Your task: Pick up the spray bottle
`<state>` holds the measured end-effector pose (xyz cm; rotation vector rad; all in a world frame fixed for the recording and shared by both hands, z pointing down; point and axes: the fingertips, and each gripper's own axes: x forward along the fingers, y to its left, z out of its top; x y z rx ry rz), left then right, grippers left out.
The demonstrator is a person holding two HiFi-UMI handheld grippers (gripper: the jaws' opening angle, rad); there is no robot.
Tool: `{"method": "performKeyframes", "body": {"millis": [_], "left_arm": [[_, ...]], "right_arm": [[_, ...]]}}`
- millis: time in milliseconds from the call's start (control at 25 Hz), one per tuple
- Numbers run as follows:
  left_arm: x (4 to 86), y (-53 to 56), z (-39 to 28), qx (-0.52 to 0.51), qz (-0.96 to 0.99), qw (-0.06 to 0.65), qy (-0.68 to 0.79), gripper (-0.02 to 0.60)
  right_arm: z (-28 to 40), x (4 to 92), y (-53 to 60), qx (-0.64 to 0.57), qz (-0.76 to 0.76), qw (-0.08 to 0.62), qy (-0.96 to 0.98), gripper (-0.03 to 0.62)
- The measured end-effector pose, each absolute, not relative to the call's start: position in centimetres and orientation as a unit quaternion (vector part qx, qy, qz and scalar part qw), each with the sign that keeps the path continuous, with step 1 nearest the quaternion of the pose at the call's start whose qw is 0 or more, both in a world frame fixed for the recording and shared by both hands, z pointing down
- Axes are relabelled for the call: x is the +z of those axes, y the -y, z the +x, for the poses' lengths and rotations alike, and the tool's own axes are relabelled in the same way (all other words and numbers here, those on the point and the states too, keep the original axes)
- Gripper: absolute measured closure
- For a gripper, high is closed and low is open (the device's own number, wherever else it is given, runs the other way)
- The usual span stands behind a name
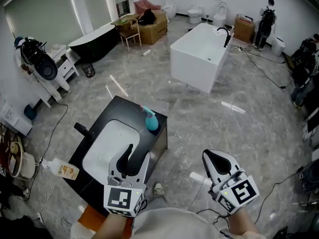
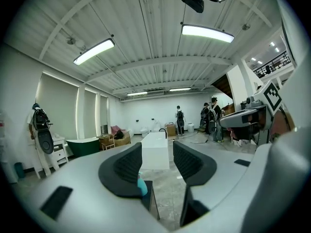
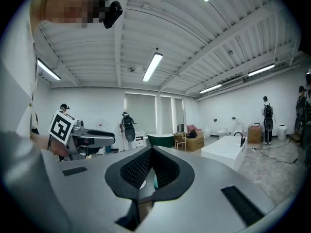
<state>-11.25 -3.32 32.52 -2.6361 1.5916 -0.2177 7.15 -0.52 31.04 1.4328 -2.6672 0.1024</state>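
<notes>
Spray bottle: the teal spray bottle (image 1: 151, 119) stands upright on the far right corner of the black surface (image 1: 124, 108), just beyond the rim of the white basin (image 1: 107, 143). Nothing touches it.
Left tool: the left tool (image 1: 128, 151) hangs over the near right part of the basin and points level toward the bottle. Its jaws stand wide apart with nothing between them. In its own view (image 2: 157, 161) the bottle (image 2: 141, 186) peeks out as a teal patch under the left jaw, farther off.
Right tool: the right tool (image 1: 213, 156) is off to the right of the surface, over the grey floor (image 1: 199, 118), well apart from the bottle. In its own view (image 3: 150, 152) the jaw tips meet, closed and holding nothing.
Faucet: a black faucet (image 1: 82, 130) stands at the basin's left edge.
Floor beside the surface: a pale bottle (image 1: 62, 169) lies on its side to the left.
Farther back: a white bathtub (image 1: 197, 59) with a black tap, a dark bathtub (image 1: 94, 41) by the wall, cardboard boxes (image 1: 154, 26), and a person (image 1: 263, 24) standing at the far end.
</notes>
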Motion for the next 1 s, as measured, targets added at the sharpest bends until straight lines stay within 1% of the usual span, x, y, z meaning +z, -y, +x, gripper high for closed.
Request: {"method": "performKeyframes", "body": {"millis": [280,480,680,1000], "left_arm": [[33.9,11.0,-13.4,-0.092,-0.864,0.038,-0.493,0.374],[36.1,15.1,-14.9,-0.106,-0.872,0.031,-0.477,0.374],[37.3,17.7,-14.9,-0.110,-0.881,0.017,-0.459,0.374],[41.7,20.2,-14.8,-0.128,-0.888,-0.002,-0.441,0.374]], "right_arm": [[4.5,31.2,7.9,0.034,0.496,0.064,0.865,0.566],[2.1,32.0,11.8,0.024,0.500,0.069,0.863,0.566],[0.7,34.1,15.0,0.048,0.507,0.073,0.858,0.566],[-0.4,37.6,17.5,0.080,0.502,0.095,0.856,0.566]]}}
